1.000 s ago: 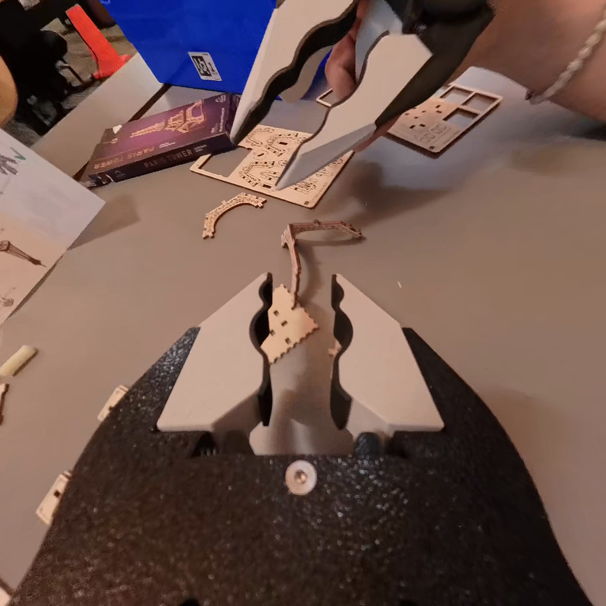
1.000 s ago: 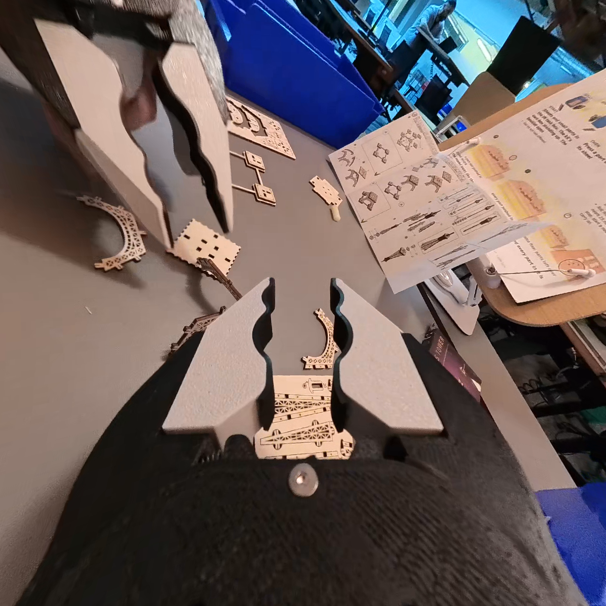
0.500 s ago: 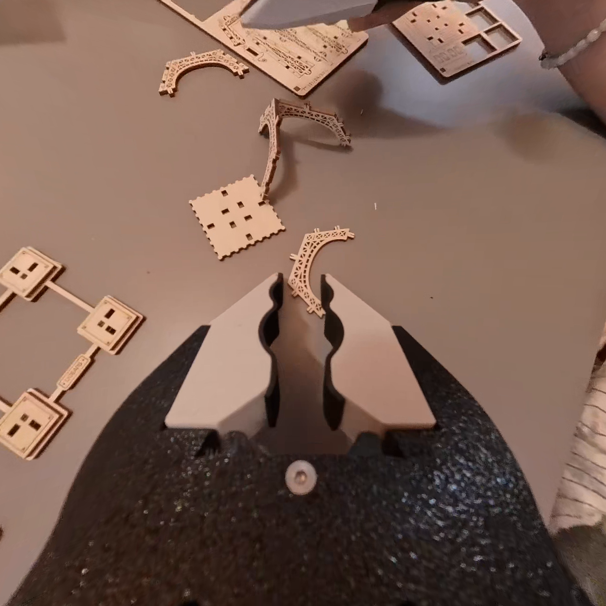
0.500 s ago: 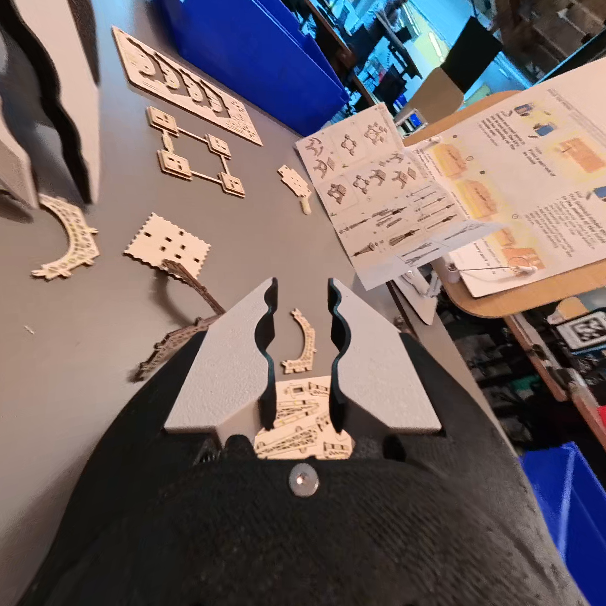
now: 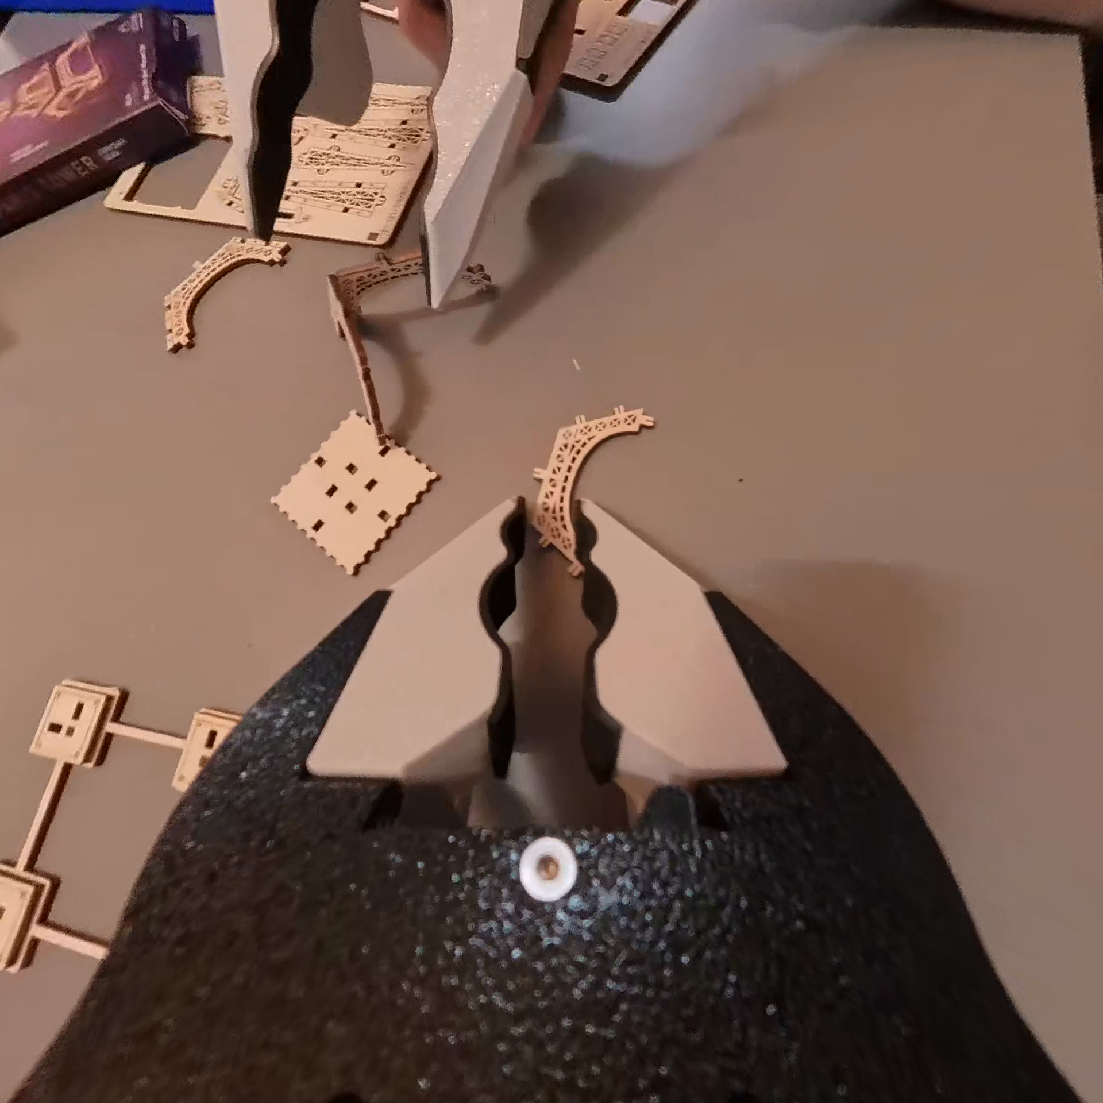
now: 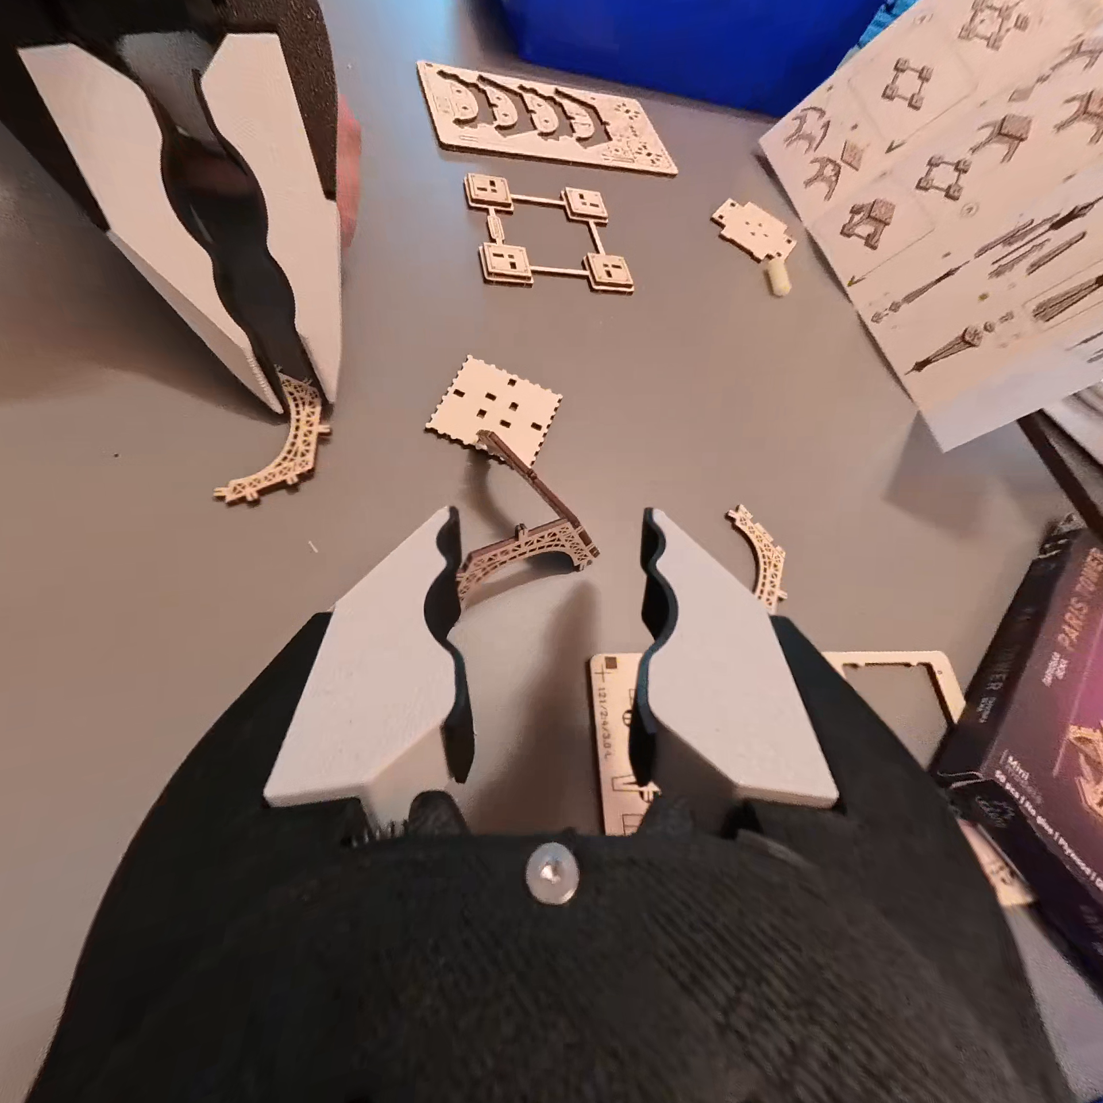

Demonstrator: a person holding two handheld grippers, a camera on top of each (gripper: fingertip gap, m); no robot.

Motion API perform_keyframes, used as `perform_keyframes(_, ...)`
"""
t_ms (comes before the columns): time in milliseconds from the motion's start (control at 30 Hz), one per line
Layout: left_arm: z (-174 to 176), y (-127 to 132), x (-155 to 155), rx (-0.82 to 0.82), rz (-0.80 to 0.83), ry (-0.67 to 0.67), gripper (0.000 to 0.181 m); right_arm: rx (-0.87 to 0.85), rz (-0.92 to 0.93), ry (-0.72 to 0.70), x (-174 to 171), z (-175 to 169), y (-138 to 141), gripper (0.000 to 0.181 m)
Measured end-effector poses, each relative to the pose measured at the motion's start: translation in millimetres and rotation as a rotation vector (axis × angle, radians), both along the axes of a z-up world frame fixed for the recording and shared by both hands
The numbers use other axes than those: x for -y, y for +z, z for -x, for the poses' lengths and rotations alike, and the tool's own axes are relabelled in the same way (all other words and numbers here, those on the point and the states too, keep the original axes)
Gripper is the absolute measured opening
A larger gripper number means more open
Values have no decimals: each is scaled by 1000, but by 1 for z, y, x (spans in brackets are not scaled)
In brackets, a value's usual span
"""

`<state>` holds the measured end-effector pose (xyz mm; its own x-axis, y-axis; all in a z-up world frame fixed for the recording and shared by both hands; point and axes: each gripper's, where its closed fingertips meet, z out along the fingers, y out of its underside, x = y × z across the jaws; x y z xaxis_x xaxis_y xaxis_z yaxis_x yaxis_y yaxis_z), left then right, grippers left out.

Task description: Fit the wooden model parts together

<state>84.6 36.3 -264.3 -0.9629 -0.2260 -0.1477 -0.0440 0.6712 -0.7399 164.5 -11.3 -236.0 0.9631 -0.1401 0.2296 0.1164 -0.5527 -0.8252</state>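
Note:
A curved lattice arch (image 5: 588, 444) lies flat on the grey table (image 5: 776, 358). My left gripper (image 5: 554, 504) is closed on its near end, pinching it across its width; the right wrist view shows this too (image 6: 301, 400). A square notched plate (image 6: 495, 412) lies on the table with two joined arches (image 6: 525, 552) standing up from its corner. My right gripper (image 6: 549, 519) is wide open and empty, its fingers on either side of the nearer standing arch. In the left wrist view the right gripper (image 5: 358, 256) stands over that arch (image 5: 382, 274).
Another loose arch (image 6: 761, 561) lies right of my right gripper. A four-pad frame (image 6: 546, 239), a punched part sheet (image 6: 537, 119) and a small notched piece (image 6: 752, 230) lie farther back. A dark box (image 6: 1044, 716), a paper instruction sheet (image 6: 955, 209) and a blue bin (image 6: 686, 48) border the area. Both grippers' tips are roughly 6 cm from the square notched plate (image 6: 495, 412). It is also in sight in the left wrist view (image 5: 357, 483).
My left gripper has narrowed onto the end of the loose arch. My right gripper has opened wide and come down around the standing arch.

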Motion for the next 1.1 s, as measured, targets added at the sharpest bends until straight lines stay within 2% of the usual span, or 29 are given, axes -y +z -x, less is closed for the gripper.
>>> perform_keyframes(67, -4, 10, 1, -15, 45, 22, 40, -13, 8, -1, -1, 2, -1, 57)
perform_keyframes(167, -30, 44, 12, 11, 233, 148, 31, -15, 22, -17, -1, 3, -4, 53)
perform_keyframes(200, -40, 48, 14, 15, 251, 198, 29, -10, 15, -24, -2, 4, -3, 48)
perform_keyframes(333, -65, 35, 22, 115, 95, 280, 32, 86, -36, -126, 3, 1, 8, 40)
perform_keyframes(433, -65, 24, 33, 147, 11, 270, 27, 161, -19, -147, 7, 5, 8, 39)
perform_keyframes(533, -67, 12, 37, 182, -63, 271, 18, 143, -9, -115, 4, 12, 4, 32)
perform_keyframes(633, -70, 14, 36, 222, -67, 295, 0, 154, 12, -103, 3, 13, 1, 19)
perform_keyframes(700, -70, 14, 35, 228, -75, 297, 0, 173, 29, -100, 3, 12, -2, 13)
perform_keyframes(1100, -71, 15, 37, 260, -83, 302, 0, 175, 20, -118, 7, 8, 0, 16)
